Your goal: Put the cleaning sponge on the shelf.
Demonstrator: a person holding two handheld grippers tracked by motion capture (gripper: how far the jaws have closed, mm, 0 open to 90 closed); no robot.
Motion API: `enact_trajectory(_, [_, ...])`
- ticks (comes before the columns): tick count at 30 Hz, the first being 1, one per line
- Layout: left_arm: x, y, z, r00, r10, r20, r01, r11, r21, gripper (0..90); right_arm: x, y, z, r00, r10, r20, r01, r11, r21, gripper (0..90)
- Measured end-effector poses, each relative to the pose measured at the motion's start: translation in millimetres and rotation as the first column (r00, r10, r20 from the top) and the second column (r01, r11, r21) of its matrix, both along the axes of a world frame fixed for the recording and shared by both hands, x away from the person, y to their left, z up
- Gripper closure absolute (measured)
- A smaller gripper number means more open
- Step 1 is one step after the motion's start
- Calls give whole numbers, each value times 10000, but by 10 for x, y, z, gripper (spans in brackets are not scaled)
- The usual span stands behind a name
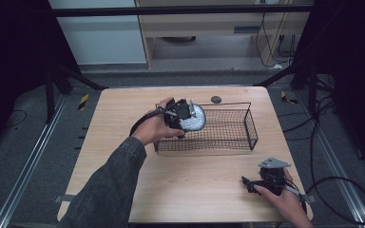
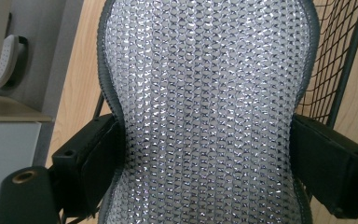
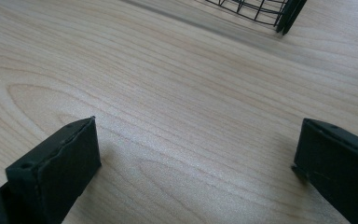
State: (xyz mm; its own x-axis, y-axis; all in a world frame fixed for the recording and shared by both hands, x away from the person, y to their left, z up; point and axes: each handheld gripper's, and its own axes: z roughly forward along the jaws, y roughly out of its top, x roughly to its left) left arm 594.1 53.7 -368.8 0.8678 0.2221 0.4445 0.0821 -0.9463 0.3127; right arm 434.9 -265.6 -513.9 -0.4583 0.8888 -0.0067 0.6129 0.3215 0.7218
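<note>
Left gripper pinches a silver mesh pad over the basket's left end. Pad is soft and waisted between the jaws; it could snag the rim or slip. Right gripper, jaws wide apart, idles near the table's front right corner.

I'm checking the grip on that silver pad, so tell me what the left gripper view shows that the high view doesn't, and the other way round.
Left gripper view alone: the silver mesh pad's woven texture and grey edging, pinched at its waist between both jaws.

High view alone: the whole table, the right gripper open near the table's right front corner, and the left gripper at the wire basket's left end.

Both: the pad held by the left gripper, the basket's black wire and the wooden tabletop.
</note>
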Motion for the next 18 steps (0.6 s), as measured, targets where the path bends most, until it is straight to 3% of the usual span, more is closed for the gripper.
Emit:
enact_trajectory(13, [68,13,-102,9999,-129,-106,131,9998,137,137,0,-1,0,10000,8,7,-8,10000,-11,3])
enact_trajectory(18, [113,30,-112,10000,37,-34,-37,10000,-58,112,0,-1,0,10000,7,5,-7,10000,-8,3])
